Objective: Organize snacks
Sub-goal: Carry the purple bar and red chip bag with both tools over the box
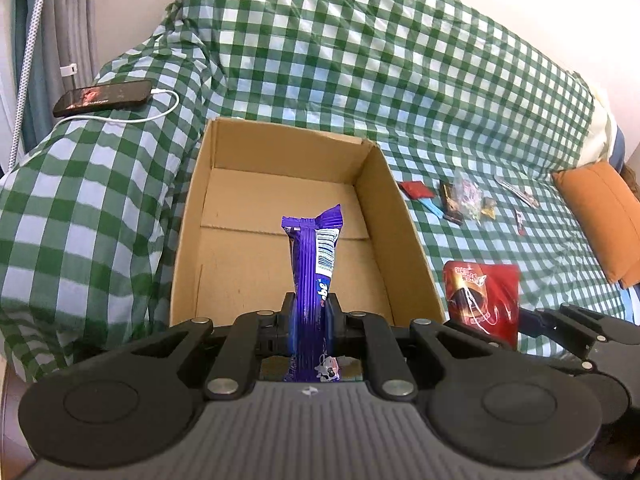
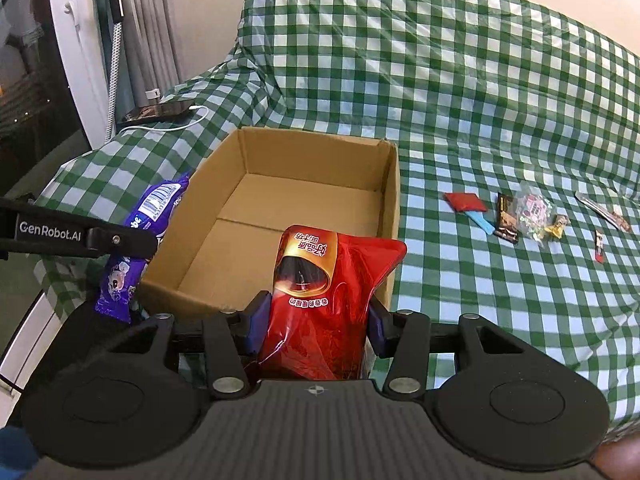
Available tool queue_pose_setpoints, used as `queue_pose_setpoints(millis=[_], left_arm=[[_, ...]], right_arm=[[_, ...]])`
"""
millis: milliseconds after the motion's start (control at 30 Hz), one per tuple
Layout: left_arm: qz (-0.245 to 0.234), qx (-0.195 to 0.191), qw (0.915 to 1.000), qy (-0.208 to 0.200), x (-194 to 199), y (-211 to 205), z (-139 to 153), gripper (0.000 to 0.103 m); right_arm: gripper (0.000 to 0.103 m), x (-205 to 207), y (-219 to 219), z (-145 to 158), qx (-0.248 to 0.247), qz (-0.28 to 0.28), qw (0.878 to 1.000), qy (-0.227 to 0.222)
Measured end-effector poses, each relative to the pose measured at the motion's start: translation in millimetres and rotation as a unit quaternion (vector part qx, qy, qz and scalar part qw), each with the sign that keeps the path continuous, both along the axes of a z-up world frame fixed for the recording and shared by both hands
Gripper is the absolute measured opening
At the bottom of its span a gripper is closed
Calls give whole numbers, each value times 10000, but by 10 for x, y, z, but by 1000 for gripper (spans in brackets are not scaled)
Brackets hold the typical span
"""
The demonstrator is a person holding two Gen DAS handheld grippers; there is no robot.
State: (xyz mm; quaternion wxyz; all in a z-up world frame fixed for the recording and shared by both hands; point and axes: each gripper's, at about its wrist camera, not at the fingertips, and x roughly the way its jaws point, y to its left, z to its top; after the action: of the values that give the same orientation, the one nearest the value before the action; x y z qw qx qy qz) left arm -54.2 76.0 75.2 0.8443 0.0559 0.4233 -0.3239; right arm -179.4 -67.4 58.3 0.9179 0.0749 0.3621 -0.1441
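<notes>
An open cardboard box (image 1: 382,208) (image 2: 394,200) stands empty on the green checked cover. My left gripper (image 1: 311,312) is shut on a purple snack bar (image 1: 316,256), which juts out over the box's near edge; the same purple snack bar (image 2: 120,280) shows left of the box in the right wrist view. My right gripper (image 2: 316,316) is shut on a red snack pouch (image 2: 328,296), held upright at the box's near right corner. The red snack pouch (image 1: 482,300) also shows right of the box in the left wrist view.
Several small snacks (image 2: 520,216) (image 1: 460,200) lie loose on the cover to the right of the box. A phone (image 1: 103,97) on a white cable rests on the sofa arm at the left. An orange cushion (image 1: 600,220) lies at the far right.
</notes>
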Motion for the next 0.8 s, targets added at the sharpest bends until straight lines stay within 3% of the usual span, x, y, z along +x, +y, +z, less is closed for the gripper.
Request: queue_pose_setpoints(millis=[433, 800], left_arm=[[108, 84, 9999, 86, 684, -406, -213, 14], [163, 504, 9982, 277, 1246, -745, -677, 14]], right_arm=[[52, 694, -243, -186, 64, 15, 9999, 146], [52, 1253, -526, -526, 214, -74, 9988, 424]])
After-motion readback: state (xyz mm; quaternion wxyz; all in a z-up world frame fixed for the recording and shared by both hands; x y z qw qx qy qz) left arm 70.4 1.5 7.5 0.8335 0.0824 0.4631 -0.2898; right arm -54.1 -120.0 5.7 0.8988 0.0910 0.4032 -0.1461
